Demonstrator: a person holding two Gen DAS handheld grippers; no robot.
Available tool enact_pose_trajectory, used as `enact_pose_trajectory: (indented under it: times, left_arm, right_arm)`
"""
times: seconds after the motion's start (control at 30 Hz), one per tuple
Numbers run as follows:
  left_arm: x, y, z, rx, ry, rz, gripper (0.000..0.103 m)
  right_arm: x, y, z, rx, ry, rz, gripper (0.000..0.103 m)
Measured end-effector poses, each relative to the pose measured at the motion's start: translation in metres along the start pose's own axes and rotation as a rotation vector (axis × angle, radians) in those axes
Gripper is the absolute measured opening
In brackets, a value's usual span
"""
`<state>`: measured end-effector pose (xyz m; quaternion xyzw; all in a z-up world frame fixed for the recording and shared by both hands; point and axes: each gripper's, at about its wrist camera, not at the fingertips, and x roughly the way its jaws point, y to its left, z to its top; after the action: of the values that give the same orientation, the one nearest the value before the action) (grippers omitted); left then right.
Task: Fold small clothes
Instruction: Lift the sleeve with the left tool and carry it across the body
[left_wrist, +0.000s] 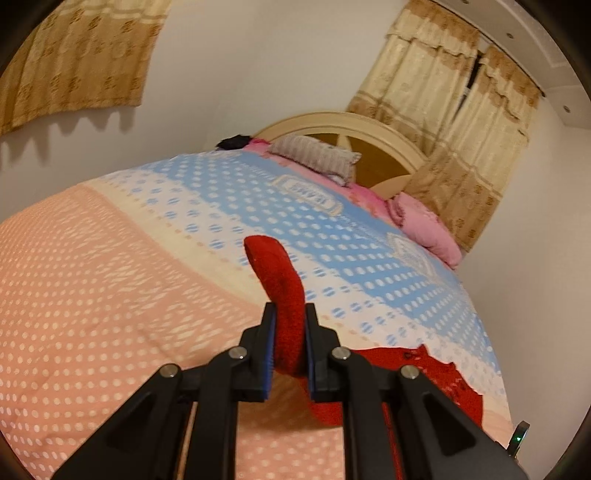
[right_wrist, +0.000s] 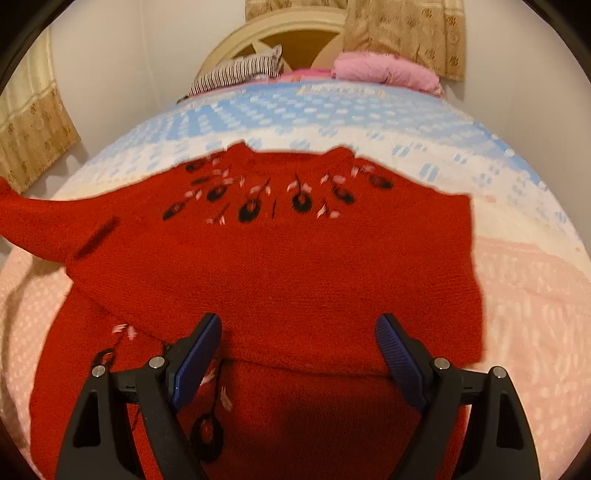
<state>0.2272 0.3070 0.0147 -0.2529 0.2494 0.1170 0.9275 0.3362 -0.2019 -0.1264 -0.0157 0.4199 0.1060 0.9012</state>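
Note:
A small red knitted sweater (right_wrist: 280, 258) with black and pink flower embroidery lies on the bed, partly folded over itself. My left gripper (left_wrist: 289, 325) is shut on its red sleeve (left_wrist: 277, 273) and holds it up above the bedspread; the sleeve's end sticks out past the fingertips. The same sleeve stretches off to the left in the right wrist view (right_wrist: 40, 225). The sweater's body shows at the lower right of the left wrist view (left_wrist: 436, 380). My right gripper (right_wrist: 299, 343) is open and empty, just above the sweater's lower part.
The bed has a dotted bedspread, peach (left_wrist: 92, 295) nearer and blue (left_wrist: 258, 199) farther. A striped pillow (left_wrist: 317, 157) and a pink pillow (left_wrist: 424, 225) lie by the cream headboard (left_wrist: 343, 123). Curtains (left_wrist: 461, 122) hang behind. A white wall stands to the left.

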Motion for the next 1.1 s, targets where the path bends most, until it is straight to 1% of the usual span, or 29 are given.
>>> enact_pose_trajectory:
  times: [0.1,0.17,0.23,0.4,0.53,0.7,0.77,0.83,0.93,1.1]
  left_arm:
    - [0.001,-0.022,0.001,0.007,0.006,-0.045,0.014]
    - [0.006,-0.037,0.0,-0.003,0.039,-0.075,0.014]
    - [0.013,-0.051,-0.003,-0.009,0.064,-0.103,0.014]
    - [0.022,-0.09,-0.007,0.022,0.078,-0.15,0.014]
    - [0.023,-0.127,-0.01,0.048,0.083,-0.193,0.014]
    - [0.025,-0.179,-0.013,0.108,0.073,-0.245,0.014]
    - [0.026,-0.2,-0.015,0.118,0.075,-0.267,0.014]
    - [0.029,-0.216,-0.018,0.122,0.081,-0.285,0.014]
    - [0.033,-0.24,-0.026,0.124,0.102,-0.318,0.014]
    - [0.036,-0.286,-0.048,0.153,0.135,-0.381,0.014]
  right_arm:
    - [-0.024,-0.011,-0.002,0.027,-0.02,0.039,0.086]
    - [-0.04,-0.023,-0.006,0.05,-0.039,0.052,0.086]
    - [-0.053,-0.035,-0.011,0.07,-0.057,0.041,0.086]
    - [-0.079,-0.071,-0.033,0.123,-0.1,0.015,0.086]
    - [-0.089,-0.1,-0.052,0.17,-0.115,-0.025,0.086]
    - [-0.093,-0.135,-0.079,0.233,-0.121,-0.081,0.086]
    - [-0.09,-0.146,-0.089,0.263,-0.117,-0.078,0.086]
    - [-0.088,-0.154,-0.095,0.303,-0.116,-0.053,0.086]
    - [-0.091,-0.158,-0.096,0.322,-0.138,-0.043,0.086]
    - [-0.083,-0.156,-0.097,0.322,-0.113,-0.046,0.086]
